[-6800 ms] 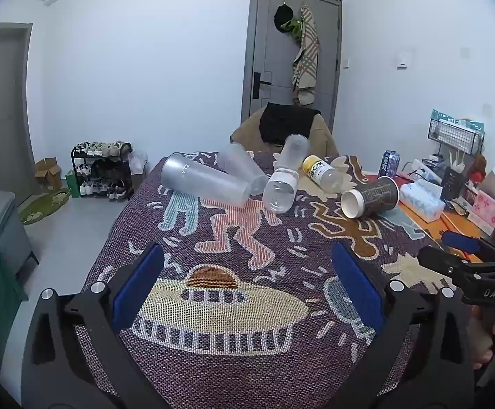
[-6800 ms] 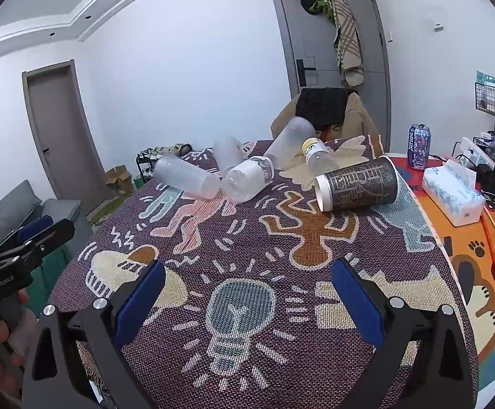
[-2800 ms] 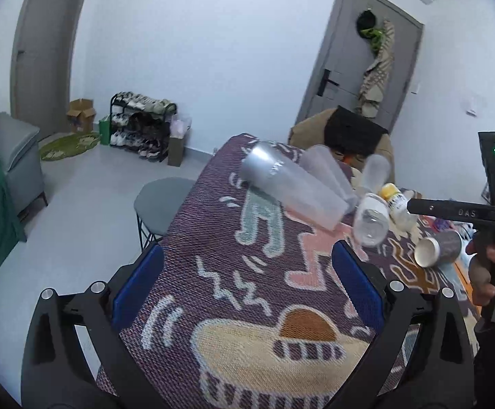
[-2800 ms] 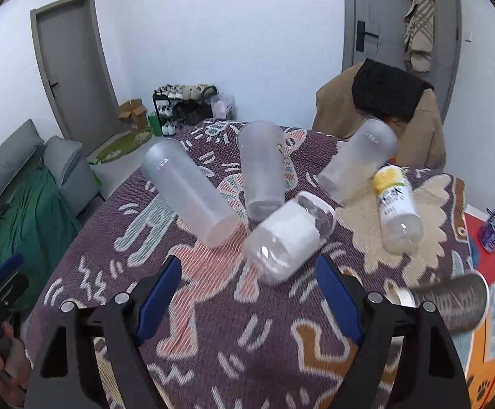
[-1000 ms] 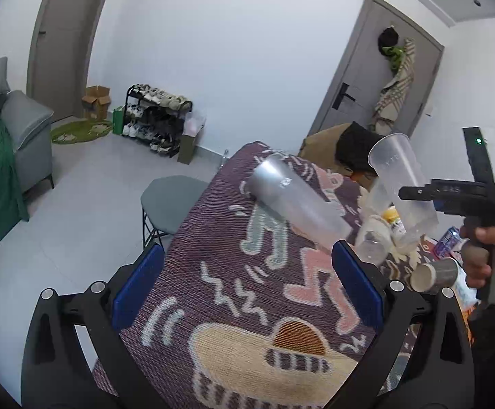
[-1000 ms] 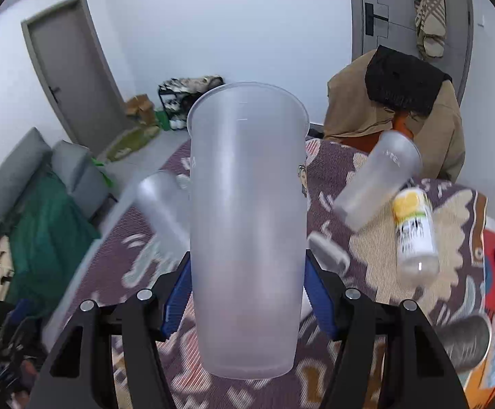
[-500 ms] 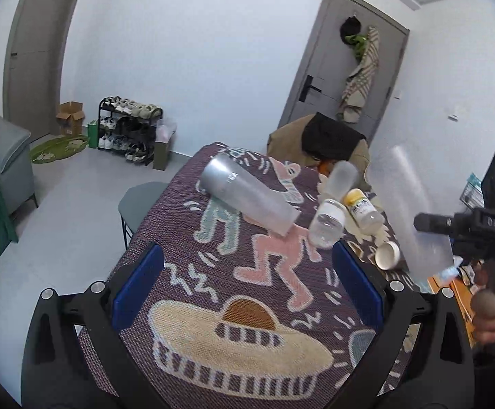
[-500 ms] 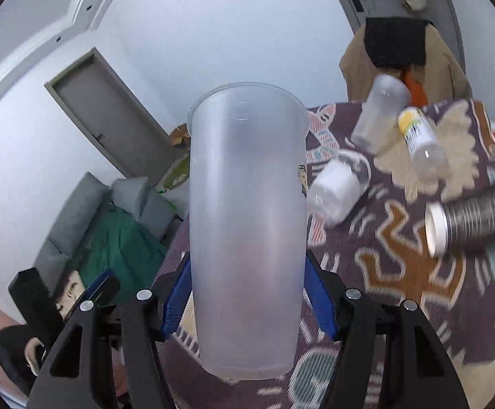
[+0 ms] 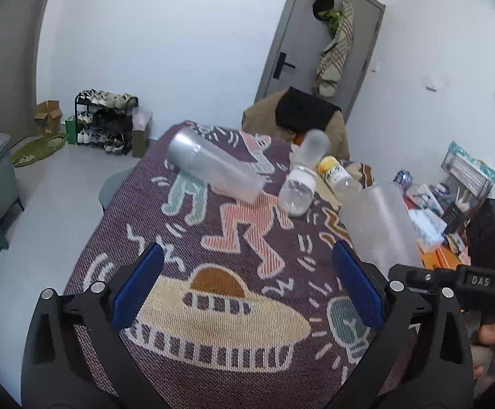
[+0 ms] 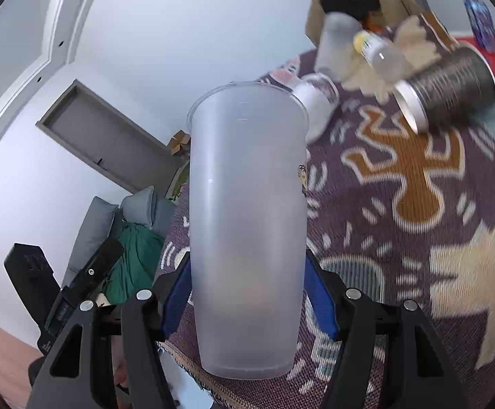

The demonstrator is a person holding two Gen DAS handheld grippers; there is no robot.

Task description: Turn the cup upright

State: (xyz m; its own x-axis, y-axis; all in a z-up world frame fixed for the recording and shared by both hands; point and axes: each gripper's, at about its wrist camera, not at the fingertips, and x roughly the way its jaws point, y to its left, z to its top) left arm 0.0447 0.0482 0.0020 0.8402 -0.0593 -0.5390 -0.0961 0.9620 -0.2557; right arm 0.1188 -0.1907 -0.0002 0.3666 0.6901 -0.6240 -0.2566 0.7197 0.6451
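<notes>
My right gripper [image 10: 249, 300] is shut on a tall frosted plastic cup [image 10: 247, 225], its blue pads [image 10: 319, 300] pressing the lower body. The cup's rim points away from the camera. In the left wrist view the same cup [image 9: 377, 228] is held above the right side of the patterned tablecloth [image 9: 220, 238], with the right gripper's black body [image 9: 465, 283] behind it. My left gripper [image 9: 247, 289] is open and empty over the near part of the table. Another frosted cup [image 9: 213, 170] lies on its side at the far left.
Lying on the cloth are a clear bottle [image 9: 296, 191], a yellow-capped bottle [image 9: 336, 177], a frosted bottle [image 9: 312, 145] and a dark paper cup [image 10: 448, 85]. A chair with a jacket [image 9: 298, 116] stands behind the table. Clutter [image 9: 452, 197] lines the right edge.
My right gripper picked a frosted cup off the table, lifted it and carried it toward the near right. The left gripper stayed open and swung its view back over the table.
</notes>
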